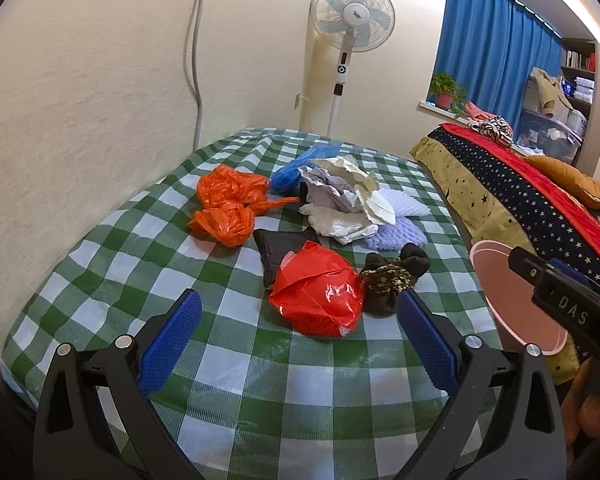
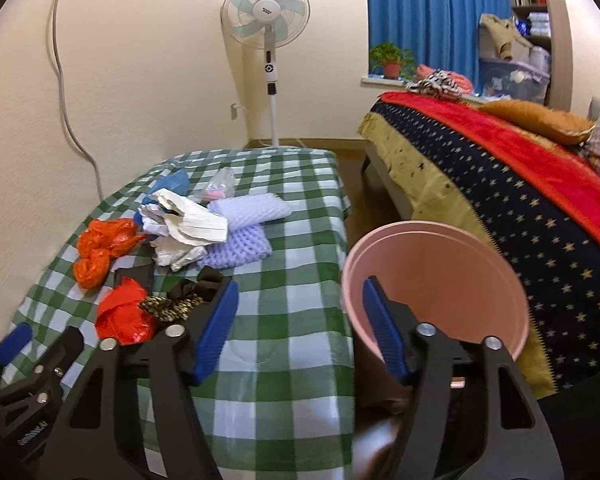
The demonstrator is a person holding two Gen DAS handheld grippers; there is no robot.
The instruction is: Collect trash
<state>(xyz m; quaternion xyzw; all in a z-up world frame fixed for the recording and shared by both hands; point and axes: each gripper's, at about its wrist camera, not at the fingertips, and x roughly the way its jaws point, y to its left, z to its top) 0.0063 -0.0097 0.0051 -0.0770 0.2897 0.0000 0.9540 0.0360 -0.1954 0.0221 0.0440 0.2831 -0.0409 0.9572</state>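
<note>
Trash lies on the green checked tablecloth [image 1: 220,360]: a red plastic bag [image 1: 316,292], orange bags [image 1: 228,204], crumpled white paper [image 1: 340,200], a blue bag [image 1: 292,172], white foam netting [image 1: 400,220] and a dark patterned cloth [image 1: 392,280]. My left gripper [image 1: 300,320] is open just short of the red bag, with nothing between its pads. A pink bucket [image 2: 440,272] stands at the table's right edge. My right gripper [image 2: 300,320] is open astride the bucket's near left wall, one finger [image 2: 384,332] inside the bucket and the other over the table.
A standing fan [image 2: 266,12] is against the far wall, and a cable [image 1: 196,40] runs down the left wall. A bed with a starry blanket [image 2: 520,208] lies to the right of the bucket. A narrow strip of floor [image 2: 364,200] separates table and bed.
</note>
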